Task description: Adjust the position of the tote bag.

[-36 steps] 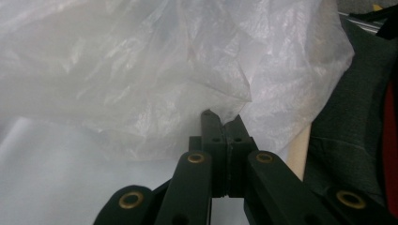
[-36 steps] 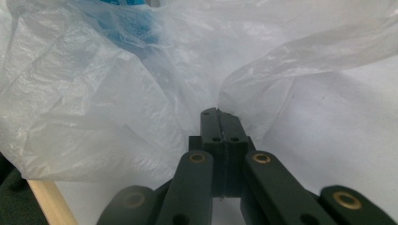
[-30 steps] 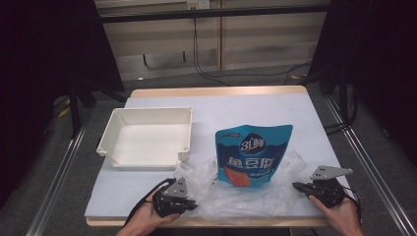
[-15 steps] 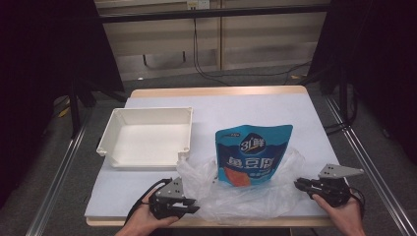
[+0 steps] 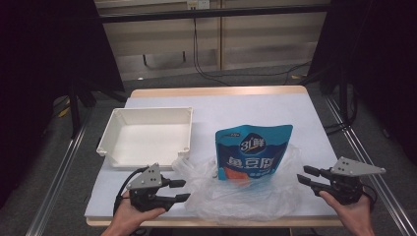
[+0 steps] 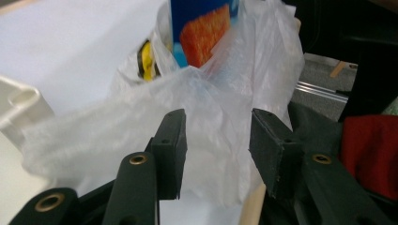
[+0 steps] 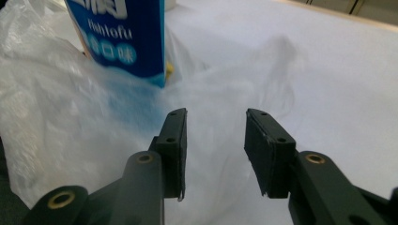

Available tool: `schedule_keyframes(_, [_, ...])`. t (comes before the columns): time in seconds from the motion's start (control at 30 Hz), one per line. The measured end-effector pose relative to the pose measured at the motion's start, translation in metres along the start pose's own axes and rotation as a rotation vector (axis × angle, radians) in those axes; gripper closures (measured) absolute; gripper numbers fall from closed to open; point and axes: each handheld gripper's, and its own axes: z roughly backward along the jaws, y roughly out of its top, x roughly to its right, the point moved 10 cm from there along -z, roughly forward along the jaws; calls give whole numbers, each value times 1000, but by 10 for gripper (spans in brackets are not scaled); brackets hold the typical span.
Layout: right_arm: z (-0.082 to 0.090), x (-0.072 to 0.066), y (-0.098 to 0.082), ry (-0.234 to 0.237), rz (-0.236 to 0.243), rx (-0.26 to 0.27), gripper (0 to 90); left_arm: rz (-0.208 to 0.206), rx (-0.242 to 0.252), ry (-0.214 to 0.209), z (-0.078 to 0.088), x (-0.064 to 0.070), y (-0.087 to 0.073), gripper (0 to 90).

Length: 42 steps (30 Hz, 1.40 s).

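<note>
A blue fish-tofu pouch (image 5: 253, 151) stands with its lower part inside a clear plastic bag (image 5: 236, 194) near the table's front edge. The pouch (image 6: 199, 26) shows an orange patch through the film, and its blue side (image 7: 123, 37) faces the right gripper. My left gripper (image 5: 181, 190) is open at the bag's left edge, jaws pointing right, with the bag (image 6: 141, 108) just ahead of them. My right gripper (image 5: 302, 175) is open at the bag's right edge, jaws pointing left, and the bag (image 7: 70, 122) lies before them. Nothing is gripped.
A white shallow tray (image 5: 110, 135) sits on the table's left half, its rim (image 6: 19, 105) close to my left gripper. Bare white tabletop (image 5: 246, 110) stretches behind the pouch. The table's wooden front edge (image 5: 206, 222) runs just below the bag.
My right gripper moved right and slightly back from the bag, then turned its jaws toward it. The left gripper shifted a little. The pouch and bag stayed put.
</note>
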Motion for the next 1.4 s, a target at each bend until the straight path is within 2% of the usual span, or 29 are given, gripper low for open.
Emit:
schedule_keyframes(0.07, [0, 1, 7, 3, 3, 11, 606, -11, 2, -2, -4, -2, 8, 596])
schedule_keyframes(0.3, [-15, 1, 30, 30, 36, 7, 777, -20, 10, -8, -30, -17, 34, 743])
schedule_keyframes(0.4, [-28, 4, 38, 46, 48, 0, 844, -8, -16, -24, -45, -23, 36, 793])
schedule_keyframes(0.47, [-35, 8, 41, 48, 46, -5, 869, -14, -36, -32, -55, -25, 37, 805])
schedule_keyframes(0.6, [-55, 11, 38, 55, 44, -39, 897, -30, -71, -56, -70, -21, 36, 819])
schedule_keyframes(0.7, [-64, 10, 35, 72, 36, -51, 900, -47, -108, -66, -77, -15, 31, 827])
schedule_keyframes(0.77, [-70, 6, 33, 87, 32, -59, 900, -57, -138, -48, -81, -17, 24, 836])
schedule_keyframes(0.87, [-75, 0, 27, 104, 40, -85, 900, -33, -140, -65, -87, -16, 19, 844])
schedule_keyframes(0.97, [-77, -5, 22, 117, 51, -114, 900, -61, -172, -77, -93, -13, 14, 847])
schedule_keyframes(1.03, [-78, -9, 18, 134, 57, -129, 900, -61, -190, -82, -96, -11, 11, 848])
schedule_keyframes(1.1, [-79, -11, 10, 123, 71, -178, 900, -51, -203, -95, -101, -8, 6, 848])
schedule_keyframes(1.13, [-80, -11, 6, 114, 77, -196, 900, -59, -241, -73, -103, -11, 0, 848])
schedule_keyframes(1.17, [-80, -11, 0, 107, 79, -217, 900, -50, -251, -66, -106, -11, -4, 857])
schedule_keyframes(1.27, [-79, -12, -11, 116, 74, -244, 900, -40, -294, -82, -112, -11, -18, 858])
schedule_keyframes(1.33, [-77, -14, -16, 116, 75, -247, 900, -39, -312, -72, -115, -12, -25, 856])
schedule_keyframes(1.4, [-74, -17, -18, 136, 74, -234, 900, -37, -322, -77, -117, -12, -28, 849])
